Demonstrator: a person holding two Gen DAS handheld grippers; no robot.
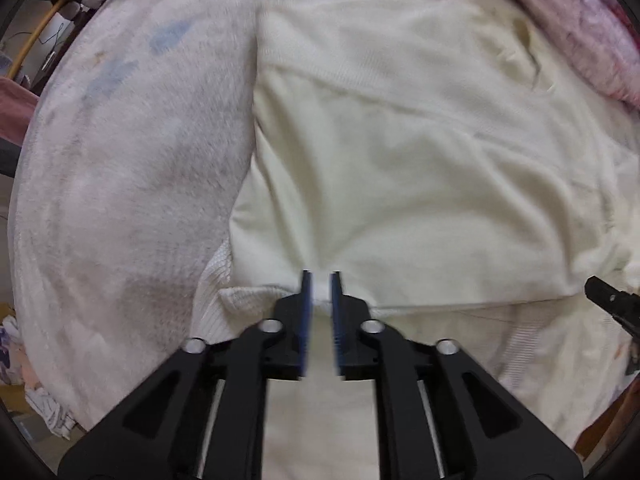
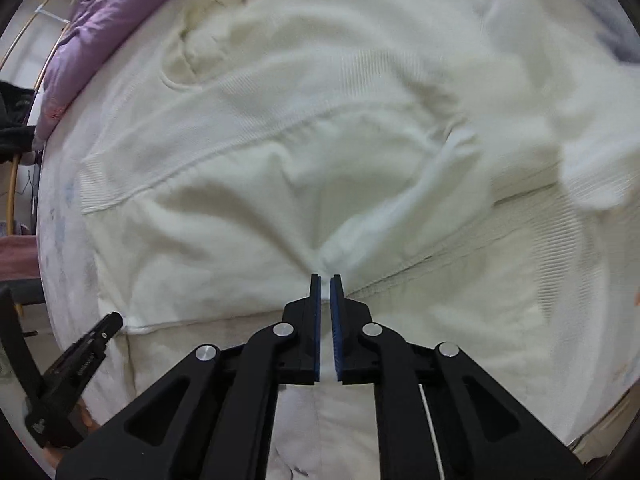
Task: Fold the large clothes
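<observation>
A large cream knit sweater (image 1: 400,160) lies spread on the bed, its neckline (image 1: 528,52) towards the far right. Its near part is folded over, and the fold edge (image 1: 440,304) runs across just past my fingertips. My left gripper (image 1: 320,276) points down at that edge, open by a narrow gap, with creases in the cloth running up to the tips. In the right wrist view the sweater (image 2: 280,140) bunches into a peak just beyond my right gripper (image 2: 325,278), also slightly open, its pads apart. A sleeve (image 2: 580,140) lies blurred at the right.
A fuzzy white blanket (image 1: 120,160) covers the bed, whose edge curves down the left. A pink-purple quilt (image 1: 580,20) is heaped at the far side. Crumpled cloth (image 1: 40,400) lies on the floor at the lower left. The other gripper (image 2: 116,318) shows at the left.
</observation>
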